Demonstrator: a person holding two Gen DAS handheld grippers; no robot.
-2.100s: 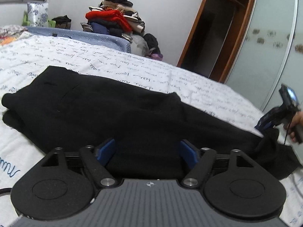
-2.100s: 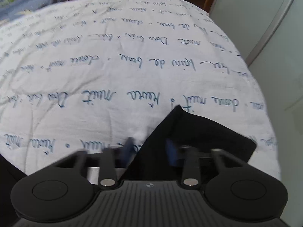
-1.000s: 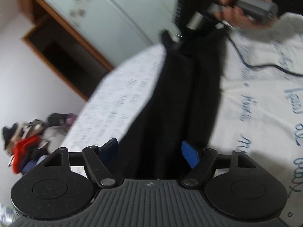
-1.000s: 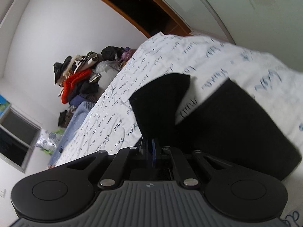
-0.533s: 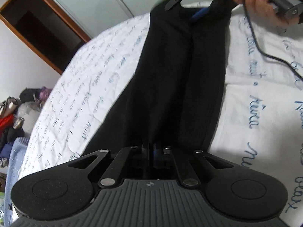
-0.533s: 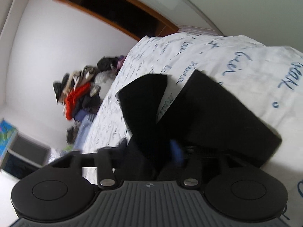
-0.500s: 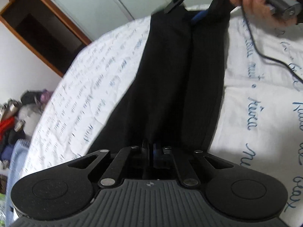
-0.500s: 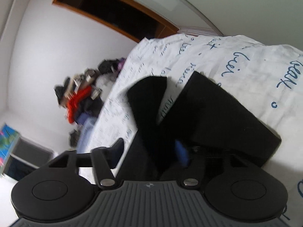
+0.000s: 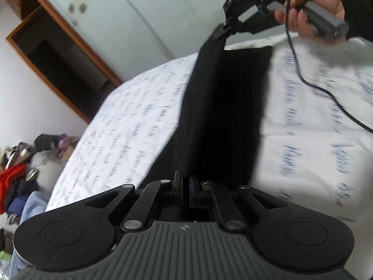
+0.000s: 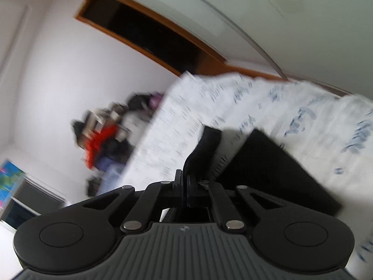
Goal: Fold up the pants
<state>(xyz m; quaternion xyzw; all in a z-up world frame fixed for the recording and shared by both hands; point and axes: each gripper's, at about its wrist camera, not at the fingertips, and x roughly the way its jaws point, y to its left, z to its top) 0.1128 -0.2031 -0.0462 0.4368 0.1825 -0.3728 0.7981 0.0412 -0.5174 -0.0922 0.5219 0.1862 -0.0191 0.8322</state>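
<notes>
Across the bed (image 9: 303,163), one pair of black pants (image 9: 221,121) lies stretched lengthwise between the two grippers. The left gripper (image 9: 184,186) has its jaws clamped on the near end. The right gripper (image 10: 184,182), held in a hand (image 9: 310,7), has just closed its jaws on the far end and lifts one leg's edge. Risks, as I judge them: only a thin bite of cloth is pinched, so a tug could pull it free; the legs could skew; one trailing cable (image 9: 326,93) might snag. One heap of clothes (image 9: 16,175) sits well apart.
</notes>
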